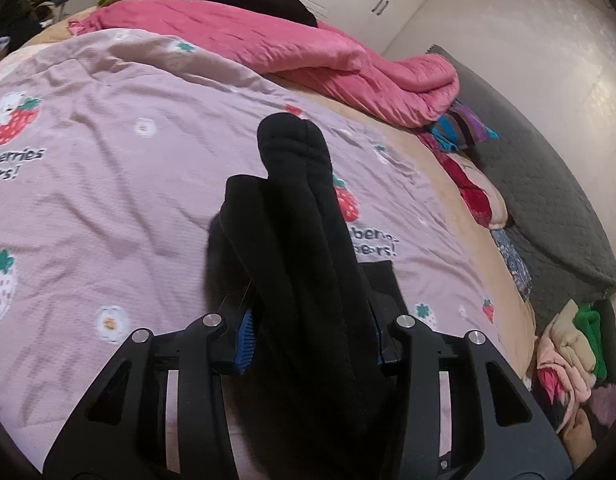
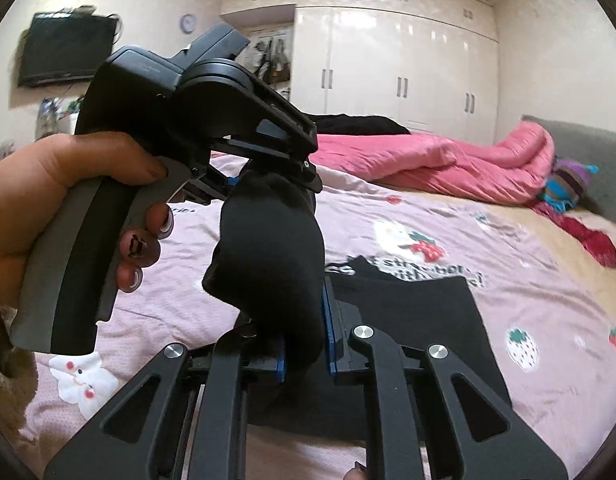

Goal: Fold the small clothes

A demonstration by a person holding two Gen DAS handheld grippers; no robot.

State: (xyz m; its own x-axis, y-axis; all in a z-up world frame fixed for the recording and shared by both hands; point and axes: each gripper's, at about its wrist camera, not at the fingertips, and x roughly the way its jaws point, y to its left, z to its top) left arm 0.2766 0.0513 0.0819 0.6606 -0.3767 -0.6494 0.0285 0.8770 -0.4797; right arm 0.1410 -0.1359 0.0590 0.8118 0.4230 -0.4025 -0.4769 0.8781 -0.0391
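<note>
Black linkage arms fill the foreground of both wrist views. Between them, the left gripper [image 1: 311, 332] pinches a black sock [image 1: 296, 216] between its blue pads [image 1: 245, 338], the sock standing forward past the fingertips. The right gripper [image 2: 304, 344] is pressed nearly together on the same dark bundle [image 2: 268, 256], which bulges above its fingers. In the right wrist view the other gripper enters from the left, gripped by a hand [image 2: 48, 208], and clamps the bundle's upper end.

One bundle is therefore held at two points, clear of the pink strawberry quilt [image 1: 108, 200]. Whether it is a single sock or a pair cannot be told. A second black garment [image 2: 407, 304] lies flat on the quilt just behind the right gripper.

Judged step: the item is lifted and held between both tools, mid-fold or mid-transfer. The next move calls for lowering it to the quilt, aligning its ends and releasing one grip only once the fold is supported.

Count: two grippers, one visible hand, one held bundle, one flat garment, one rolled pink duvet [image 1: 308, 56].
</note>
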